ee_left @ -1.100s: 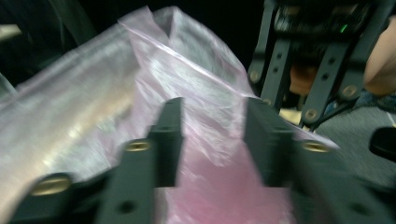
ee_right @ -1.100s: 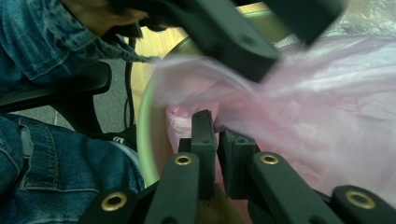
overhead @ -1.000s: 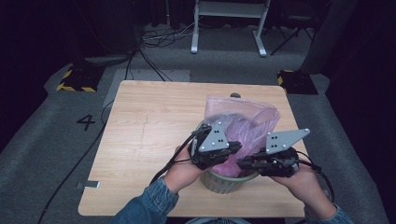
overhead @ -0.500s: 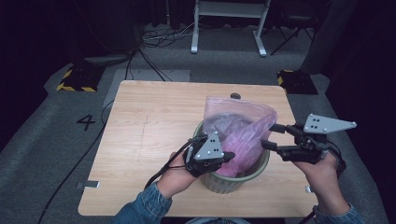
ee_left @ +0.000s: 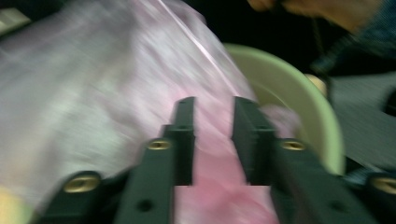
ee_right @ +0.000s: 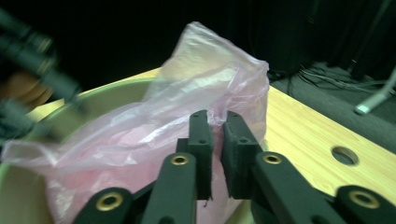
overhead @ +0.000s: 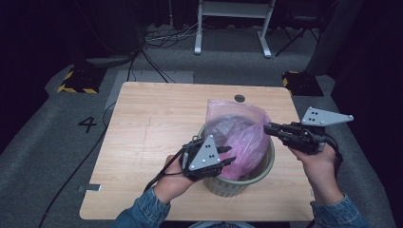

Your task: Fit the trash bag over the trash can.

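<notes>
A pale green bin (overhead: pixel 272 159) stands on the wooden table (overhead: pixel 152 123), with a pink plastic bag (overhead: pixel 237 128) in it rising above the rim. My left gripper (overhead: pixel 231 155) is at the bin's left rim. Its jaws have just been opening and stand apart in the left gripper view (ee_left: pixel 214 100); the bag (ee_left: pixel 93 84) lies beyond the gap, unpinched, beside the bin's rim (ee_left: pixel 289 88). My right gripper (overhead: pixel 265 128) is at the bag's right edge. Its jaws (ee_right: pixel 215 114) have just been closing and pinch the bag's film (ee_right: pixel 210 70) above the bin (ee_right: pixel 116 88).
A round hole (overhead: pixel 240 98) is cut in the table behind the bin. Bare wood stretches left of the bin. On the grey floor behind are cables, a white stand's legs (overhead: pixel 233 28) and yellow-black striped blocks (overhead: pixel 76 80).
My right gripper has moved right, from over the bin to its right side, opened and closed on the bag's edge. The left gripper stayed at the left rim and its jaws opened.
</notes>
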A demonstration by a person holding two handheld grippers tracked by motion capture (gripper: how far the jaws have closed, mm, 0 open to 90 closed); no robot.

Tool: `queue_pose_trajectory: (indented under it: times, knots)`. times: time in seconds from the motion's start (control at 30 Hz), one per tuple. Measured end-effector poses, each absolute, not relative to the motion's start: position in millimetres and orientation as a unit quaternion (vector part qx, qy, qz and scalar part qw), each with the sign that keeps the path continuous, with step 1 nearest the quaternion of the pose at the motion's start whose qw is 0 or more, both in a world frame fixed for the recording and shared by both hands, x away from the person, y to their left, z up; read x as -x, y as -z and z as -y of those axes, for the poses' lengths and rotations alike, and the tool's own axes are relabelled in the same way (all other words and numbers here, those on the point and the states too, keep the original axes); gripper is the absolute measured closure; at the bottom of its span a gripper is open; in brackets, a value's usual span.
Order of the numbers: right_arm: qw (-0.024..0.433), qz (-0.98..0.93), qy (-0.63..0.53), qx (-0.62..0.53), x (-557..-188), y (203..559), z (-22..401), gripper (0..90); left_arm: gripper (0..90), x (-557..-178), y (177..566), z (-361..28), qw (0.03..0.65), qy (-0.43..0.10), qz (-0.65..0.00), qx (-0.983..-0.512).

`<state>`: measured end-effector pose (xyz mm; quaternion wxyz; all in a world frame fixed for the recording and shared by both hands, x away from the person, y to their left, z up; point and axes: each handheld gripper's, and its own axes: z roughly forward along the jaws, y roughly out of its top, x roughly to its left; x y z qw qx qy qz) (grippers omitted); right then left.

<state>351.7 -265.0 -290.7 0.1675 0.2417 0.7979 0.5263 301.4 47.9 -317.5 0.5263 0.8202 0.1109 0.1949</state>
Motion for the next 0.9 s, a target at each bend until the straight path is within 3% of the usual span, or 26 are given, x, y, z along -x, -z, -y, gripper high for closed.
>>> queue_pose_trajectory:
  times: [0.1,0.23,0.67,0.8,0.9]
  knots:
    - [0.155,-0.804,-0.531,-0.216,-349,290,262,86.3,55.4,-309,310,-50,0.536,-0.207,-0.11,-0.811]
    - [0.125,-0.809,-0.544,-0.184,-349,290,257,86.3,51.3,-323,300,-45,0.555,-0.208,-0.097,-0.8]
    - [0.077,-0.821,-0.548,-0.143,-352,296,246,86.1,50.0,-346,292,-25,0.592,-0.164,-0.071,-0.786]
    - [0.063,-0.821,-0.553,-0.128,-354,297,245,86.1,55.2,-348,293,-21,0.581,-0.146,-0.065,-0.798]
    - [0.057,-0.817,-0.561,-0.121,-355,296,246,85.7,70.9,-354,293,-22,0.57,-0.112,-0.081,-0.81]
